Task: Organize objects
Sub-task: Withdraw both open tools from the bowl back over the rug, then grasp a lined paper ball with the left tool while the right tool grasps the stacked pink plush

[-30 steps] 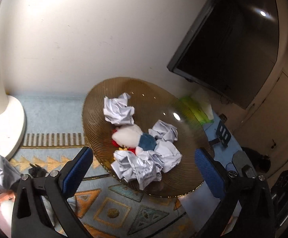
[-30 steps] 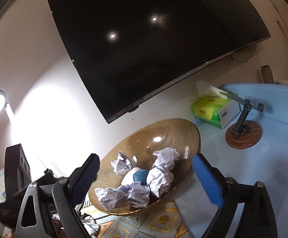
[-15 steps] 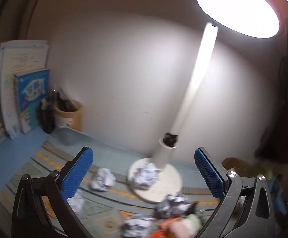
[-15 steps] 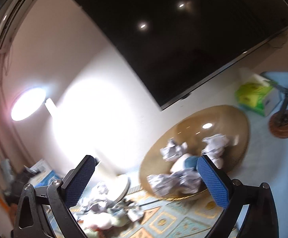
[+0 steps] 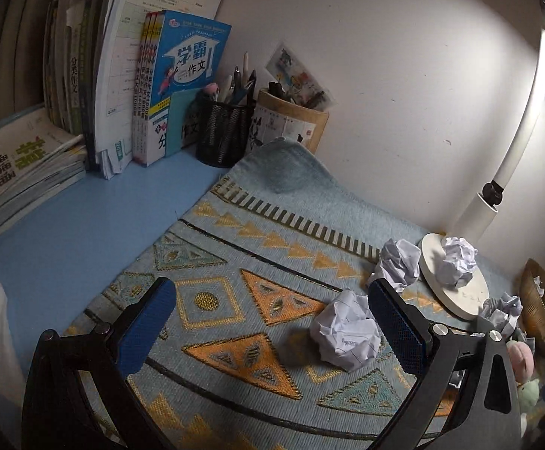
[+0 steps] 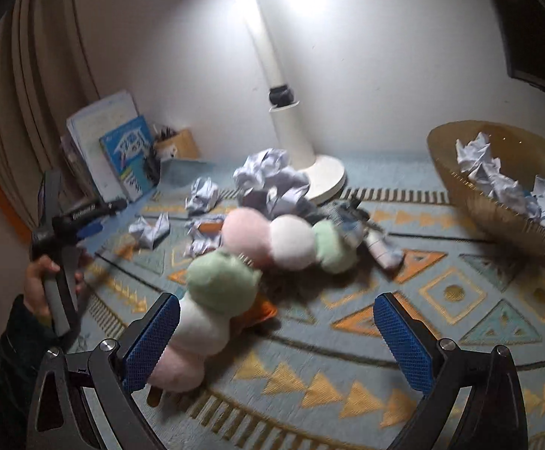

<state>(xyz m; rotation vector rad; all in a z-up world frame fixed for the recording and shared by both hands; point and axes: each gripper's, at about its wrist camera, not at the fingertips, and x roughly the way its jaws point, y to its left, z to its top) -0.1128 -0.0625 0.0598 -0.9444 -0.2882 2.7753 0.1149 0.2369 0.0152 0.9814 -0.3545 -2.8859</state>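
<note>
Crumpled paper balls lie scattered on the patterned mat. In the left wrist view one paper ball rests just inside the right finger of my open left gripper; another ball lies beside the lamp base, and a third sits on it. My right gripper is open and empty above the mat. A plush skewer of green, white and pink balls touches its left finger. A second plush skewer lies behind it. The woven bowl at the right holds several paper balls.
The white lamp base stands at the back of the mat against the wall. Books and two pen holders fill the back left corner. A hand holds the left gripper at the left edge of the right wrist view.
Both cameras have swung left, away from the bowl and the dark screen, and down toward the mat with the loose paper balls and plush toys. Both grippers stay open.
</note>
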